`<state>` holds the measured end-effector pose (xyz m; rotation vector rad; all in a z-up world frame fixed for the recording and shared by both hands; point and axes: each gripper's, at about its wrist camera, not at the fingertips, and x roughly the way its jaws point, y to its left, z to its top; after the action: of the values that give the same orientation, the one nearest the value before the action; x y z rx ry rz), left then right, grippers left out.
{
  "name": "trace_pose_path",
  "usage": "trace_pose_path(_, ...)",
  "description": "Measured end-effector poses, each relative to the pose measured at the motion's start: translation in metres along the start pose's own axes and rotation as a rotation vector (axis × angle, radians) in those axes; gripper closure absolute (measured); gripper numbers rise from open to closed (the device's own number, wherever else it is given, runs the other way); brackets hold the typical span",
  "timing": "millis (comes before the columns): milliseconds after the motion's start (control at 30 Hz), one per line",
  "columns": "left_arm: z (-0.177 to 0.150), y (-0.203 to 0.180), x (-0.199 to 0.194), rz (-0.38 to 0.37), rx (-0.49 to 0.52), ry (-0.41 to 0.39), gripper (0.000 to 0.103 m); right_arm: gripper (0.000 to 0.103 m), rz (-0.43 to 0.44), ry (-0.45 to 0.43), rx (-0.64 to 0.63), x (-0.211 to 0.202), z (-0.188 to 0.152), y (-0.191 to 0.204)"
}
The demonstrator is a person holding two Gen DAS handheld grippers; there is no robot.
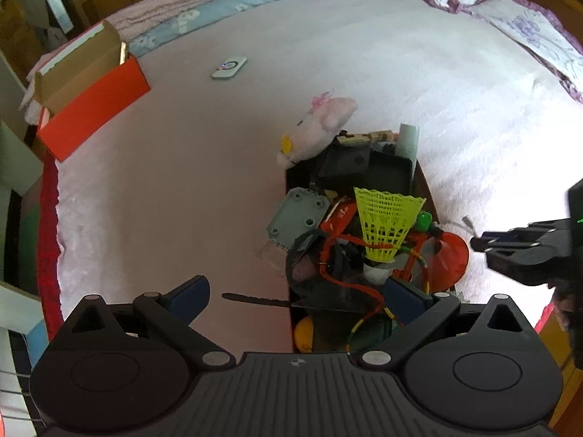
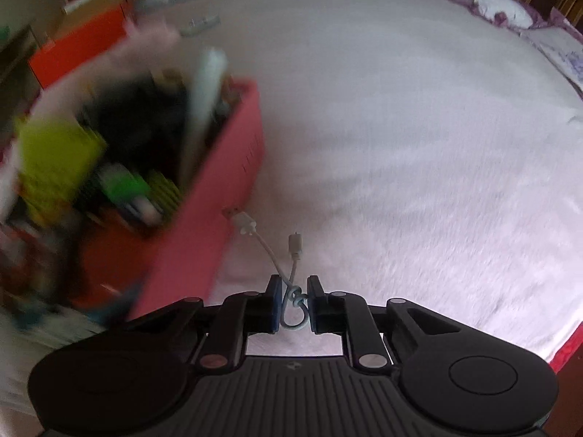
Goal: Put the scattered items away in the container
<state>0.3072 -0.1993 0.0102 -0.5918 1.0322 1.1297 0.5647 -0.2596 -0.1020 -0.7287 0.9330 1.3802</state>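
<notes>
The container stands on the bed, crammed with several items: a yellow-green shuttlecock, a grey plate, orange wires and a red disc. A pink plush toy leans over its far corner. My left gripper hovers open above the container's near end, with nothing between its fingers. In the right wrist view the container is a pink box at the left, blurred. My right gripper is shut on a short white charging cable, whose two plugs stick out ahead. The right gripper also enters the left wrist view at the right.
A white remote-like device lies alone on the pale bedspread farther back. An open orange shoebox sits at the bed's left edge. A thin dark strip pokes out of the container onto the bed. Pillows lie at the far right.
</notes>
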Motion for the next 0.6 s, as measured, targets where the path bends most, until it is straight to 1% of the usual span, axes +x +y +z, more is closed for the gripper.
trace_pose_path(233, 0.002, 0.008, -0.007, -0.01, -0.037, -0.001, 0.001, 0.087, 0.038, -0.157, 0.054, -0.075, 0.03, 0.014)
trace_pose_path(333, 0.002, 0.008, -0.008, -0.01, -0.038, -0.008, 0.001, 0.087, 0.095, -0.197, 0.074, -0.093, 0.047, 0.022)
trace_pose_path(500, -0.001, 0.01, -0.003, -0.013, -0.054, -0.004, 0.001, 0.087, 0.185, -0.165, -0.023, -0.08, 0.077, 0.056)
trace_pose_path(600, -0.004, 0.01, -0.002, -0.014, -0.055, 0.0, 0.001, 0.086, 0.225, -0.11, -0.056, -0.065, 0.089, 0.078)
